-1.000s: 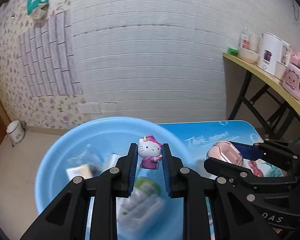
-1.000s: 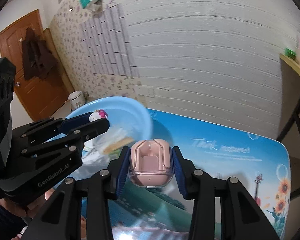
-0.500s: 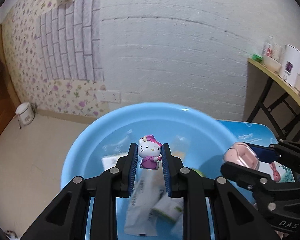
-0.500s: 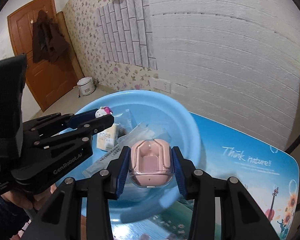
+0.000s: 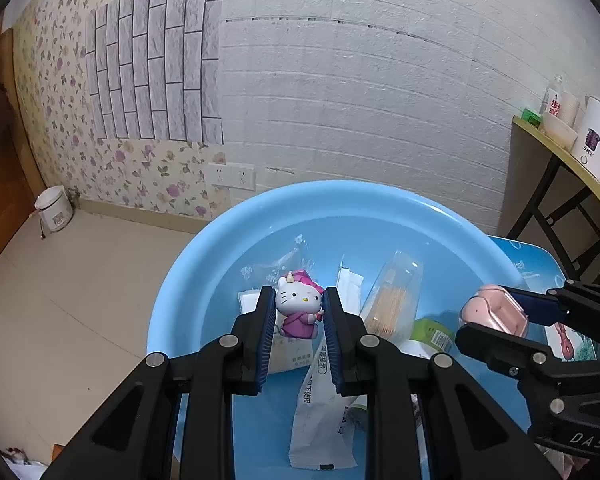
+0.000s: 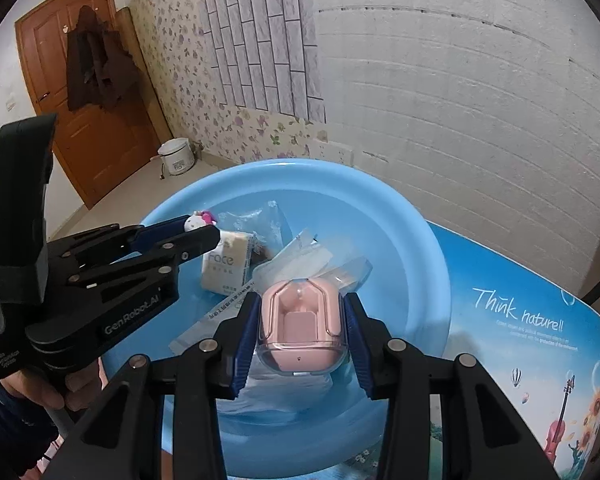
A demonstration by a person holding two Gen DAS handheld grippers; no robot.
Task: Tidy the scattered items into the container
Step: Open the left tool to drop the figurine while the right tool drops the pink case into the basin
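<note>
Since the earlier frame, both grippers are moving from the table in over the blue basin (image 5: 188, 280). In the left wrist view, the left gripper (image 5: 299, 312) is pinching a Hello Kitty figurine (image 5: 298, 308) above packets already lying inside. In the right wrist view, the right gripper (image 6: 300, 328) is clamping a pink earbud case (image 6: 302, 326) above the basin; both releases are remaining.

A brown wooden door (image 6: 90, 92) has a dark coat (image 6: 94, 66) hanging on it. A white rice cooker (image 5: 54, 214) stands on the tiled floor (image 5: 80, 272) beside floral wallpaper (image 5: 60, 92). Wall sockets (image 5: 231, 176) sit low on the white brick wall (image 5: 360, 100). A shelf (image 5: 568, 160) holds a white appliance (image 5: 594, 136).
</note>
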